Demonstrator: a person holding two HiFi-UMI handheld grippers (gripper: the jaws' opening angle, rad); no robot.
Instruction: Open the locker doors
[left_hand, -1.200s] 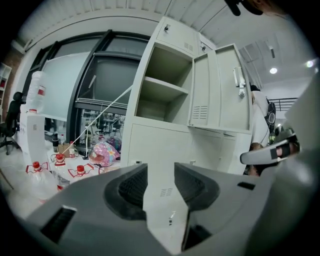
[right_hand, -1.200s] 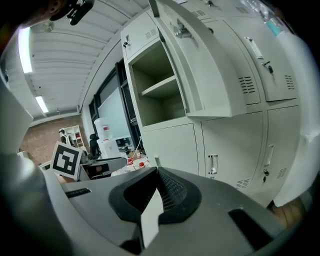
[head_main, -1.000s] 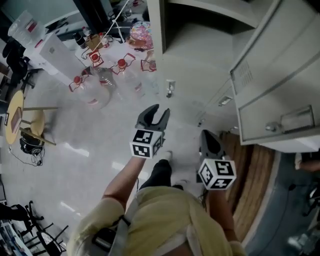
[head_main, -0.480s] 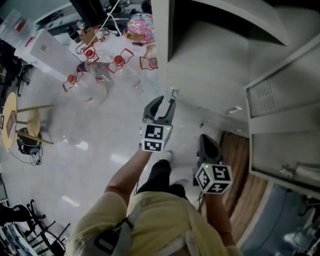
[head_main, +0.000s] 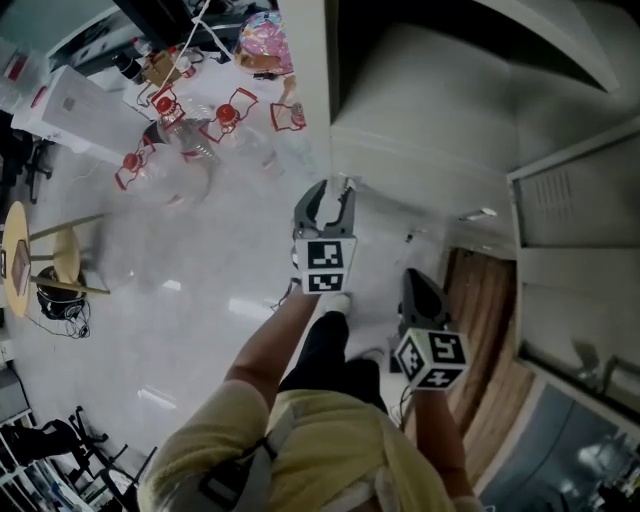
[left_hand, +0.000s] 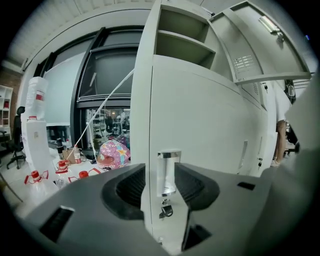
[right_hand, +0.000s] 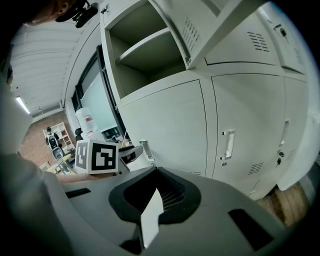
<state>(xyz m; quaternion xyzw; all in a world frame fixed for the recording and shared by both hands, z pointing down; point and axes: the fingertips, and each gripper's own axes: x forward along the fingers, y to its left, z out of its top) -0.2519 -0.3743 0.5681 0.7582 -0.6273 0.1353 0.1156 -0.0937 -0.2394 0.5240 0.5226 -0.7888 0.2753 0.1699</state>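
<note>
Step in hand: I'm lining up on the handle (left_hand: 168, 172) of the lower left locker door (left_hand: 210, 130), which is shut; I judge this to be the approach, just ahead of the grasp.
Left claw: my left gripper (head_main: 330, 195) has its jaws apart with the handle standing upright between them; I see a sliver of door on either side of it, so the pads are not pressing yet.
Right claw: my right gripper (head_main: 417, 290) has its jaws together on nothing, held back near my body, to the right of the left one.
Where the lockers stand: the upper left compartment (left_hand: 180, 35) is already open and bare, its upper door (left_hand: 255, 45) swung out to the right; the lower row looks closed.
Next move calls for: closing the left jaws squarely on the handle, then pulling toward me along the door's swing, hinge side staying fixed. A small lock (left_hand: 165, 210) sits just under the handle; I cannot tell whether it is latched.
Only the left gripper view shows: the handle framed between the jaws.
Only the right gripper view shows: a second handle (right_hand: 227, 145) on the next lower door, farther right.
Only the head view shows: both claws at once, and water bottles (head_main: 180, 150) on the floor, far left.
</note>
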